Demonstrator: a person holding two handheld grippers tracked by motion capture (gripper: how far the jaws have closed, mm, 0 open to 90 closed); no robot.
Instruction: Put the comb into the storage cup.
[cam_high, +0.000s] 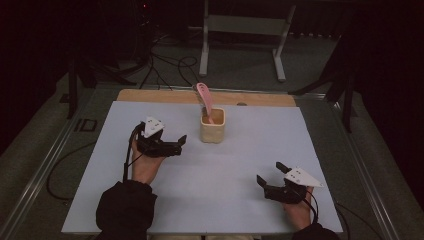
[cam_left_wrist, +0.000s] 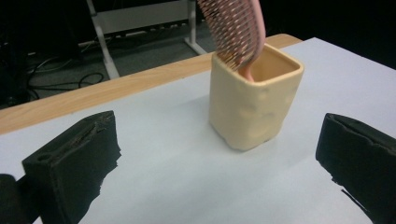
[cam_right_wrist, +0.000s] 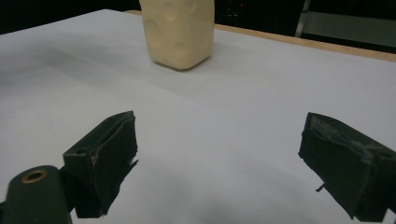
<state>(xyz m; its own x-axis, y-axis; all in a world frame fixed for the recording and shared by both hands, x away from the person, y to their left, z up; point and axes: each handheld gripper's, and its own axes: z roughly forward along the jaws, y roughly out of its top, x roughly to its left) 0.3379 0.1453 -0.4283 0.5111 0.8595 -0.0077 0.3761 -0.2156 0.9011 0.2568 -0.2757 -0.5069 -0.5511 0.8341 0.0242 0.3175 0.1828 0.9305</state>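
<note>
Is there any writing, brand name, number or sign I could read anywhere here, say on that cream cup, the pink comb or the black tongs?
No readable text in any view.
Cream cup: plain, dimpled sides, no label.
Pink comb: no print visible.
Left tongs and right tongs: black, unmarked; the grey plates on top bear small dots, not letters.
White table sheet: blank.

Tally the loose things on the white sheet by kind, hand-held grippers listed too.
Cream square cup: 1
Pink comb, standing in the cup: 1
Hand-held grippers: 2, the left hand-held gripper and the right hand-held gripper, both with jaws apart and nothing between them
Total: 4
</note>
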